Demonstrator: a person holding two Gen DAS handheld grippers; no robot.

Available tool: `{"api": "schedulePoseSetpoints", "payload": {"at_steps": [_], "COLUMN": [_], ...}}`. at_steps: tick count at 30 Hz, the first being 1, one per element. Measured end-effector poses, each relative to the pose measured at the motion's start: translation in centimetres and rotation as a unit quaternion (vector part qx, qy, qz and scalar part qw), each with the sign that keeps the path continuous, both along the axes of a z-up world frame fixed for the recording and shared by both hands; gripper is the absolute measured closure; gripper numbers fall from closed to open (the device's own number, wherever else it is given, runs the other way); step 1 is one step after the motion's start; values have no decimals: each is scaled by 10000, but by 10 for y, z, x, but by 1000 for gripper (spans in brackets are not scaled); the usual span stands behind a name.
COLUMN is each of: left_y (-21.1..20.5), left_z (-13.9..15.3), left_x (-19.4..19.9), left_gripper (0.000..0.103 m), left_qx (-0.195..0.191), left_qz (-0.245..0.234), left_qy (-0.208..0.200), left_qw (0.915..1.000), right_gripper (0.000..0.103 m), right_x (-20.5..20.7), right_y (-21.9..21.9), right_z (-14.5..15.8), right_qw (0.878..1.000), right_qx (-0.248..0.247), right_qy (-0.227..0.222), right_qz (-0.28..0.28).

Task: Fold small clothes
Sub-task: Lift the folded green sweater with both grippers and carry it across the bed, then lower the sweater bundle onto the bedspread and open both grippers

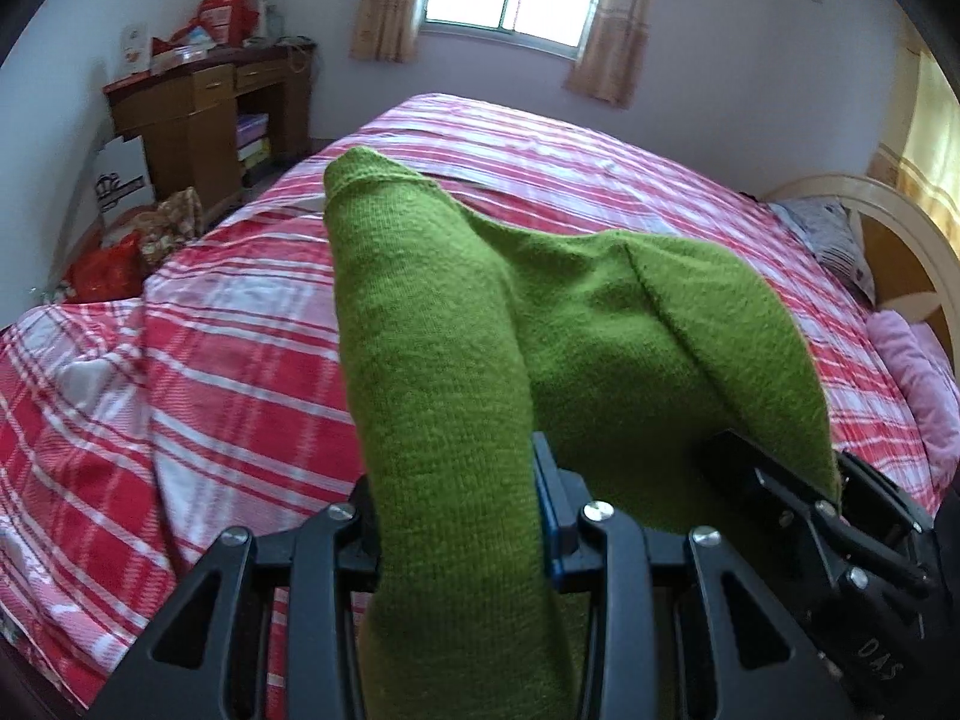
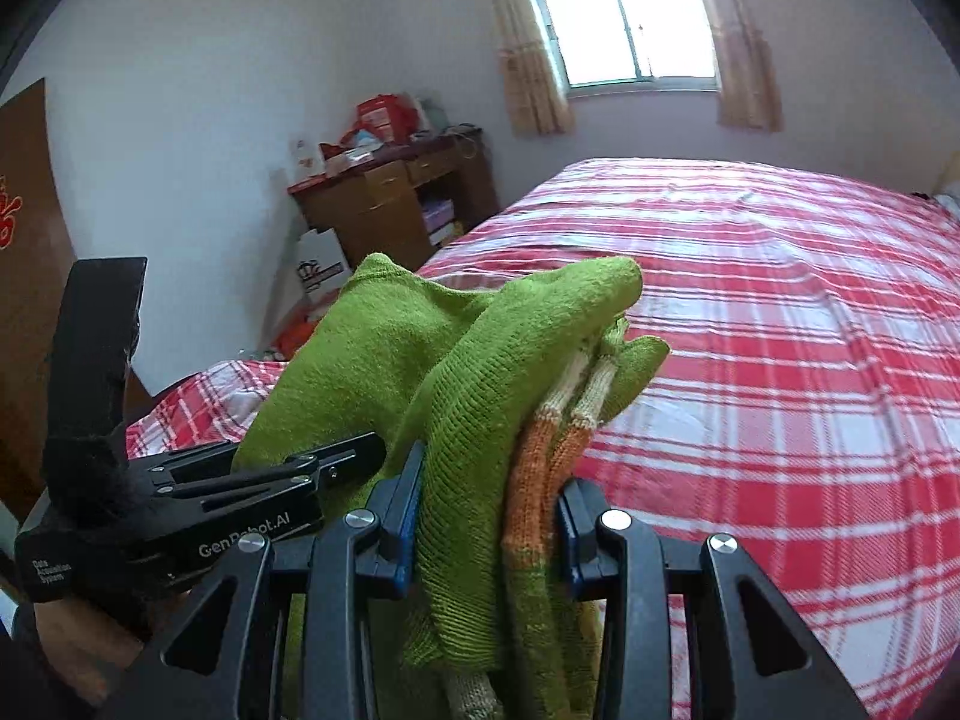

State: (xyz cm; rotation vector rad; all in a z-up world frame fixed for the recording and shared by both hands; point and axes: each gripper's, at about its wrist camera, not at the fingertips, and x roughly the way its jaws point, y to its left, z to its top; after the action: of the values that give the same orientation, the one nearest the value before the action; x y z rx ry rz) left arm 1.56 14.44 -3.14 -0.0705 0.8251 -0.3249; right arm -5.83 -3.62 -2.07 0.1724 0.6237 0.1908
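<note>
A small green knit sweater [image 1: 456, 324] with orange and cream striped cuffs [image 2: 540, 456] is held up above the red plaid bed [image 1: 198, 360]. My left gripper [image 1: 462, 516] is shut on a thick fold of the sweater. My right gripper [image 2: 489, 516] is shut on another bunched part with the cuffs. The sweater spans between both grippers, which are close side by side. The right gripper shows at the lower right of the left wrist view [image 1: 798, 498]. The left gripper shows at the left of the right wrist view [image 2: 252, 492].
The bed [image 2: 780, 360] fills most of both views, with pillows [image 1: 840, 240] and a wooden headboard [image 1: 900, 222] at the right. A brown desk [image 1: 198, 114] with clutter stands by the far wall, with bags [image 1: 114, 264] on the floor beside it.
</note>
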Motion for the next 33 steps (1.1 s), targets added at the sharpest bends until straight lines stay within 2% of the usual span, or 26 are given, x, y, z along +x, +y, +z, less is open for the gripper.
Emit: {"api": "schedulePoseSetpoints", "payload": {"at_steps": [10, 17, 23, 25, 28, 31, 33], "left_y": [48, 65, 63, 63, 61, 65, 67], "left_z": [-4, -7, -29, -37, -45, -47, -48], "left_x": [34, 75, 130, 139, 150, 152, 152], "left_gripper": [66, 66, 67, 67, 67, 64, 58], "left_qx": [27, 292, 617, 683, 855, 783, 751], "left_qz": [610, 896, 1138, 1173, 1254, 1260, 1286], "left_qy": [-40, -176, -188, -137, -139, -54, 22], "left_qw": [9981, 9954, 9914, 9907, 9883, 9889, 9888], "right_gripper": [66, 66, 67, 68, 68, 68, 68], "right_x": [52, 99, 152, 171, 196, 212, 218], "right_y": [51, 72, 83, 83, 75, 59, 49], "right_z": [3, -3, -25, -39, -60, -81, -84], "right_qw": [9978, 9957, 9951, 9951, 9958, 9968, 9966], "right_qx": [-135, -100, -174, -410, -669, -375, -111], "right_qy": [-120, -239, -304, -323, -68, 371, 532], "right_qz": [638, 884, 924, 836, 629, 597, 620]}}
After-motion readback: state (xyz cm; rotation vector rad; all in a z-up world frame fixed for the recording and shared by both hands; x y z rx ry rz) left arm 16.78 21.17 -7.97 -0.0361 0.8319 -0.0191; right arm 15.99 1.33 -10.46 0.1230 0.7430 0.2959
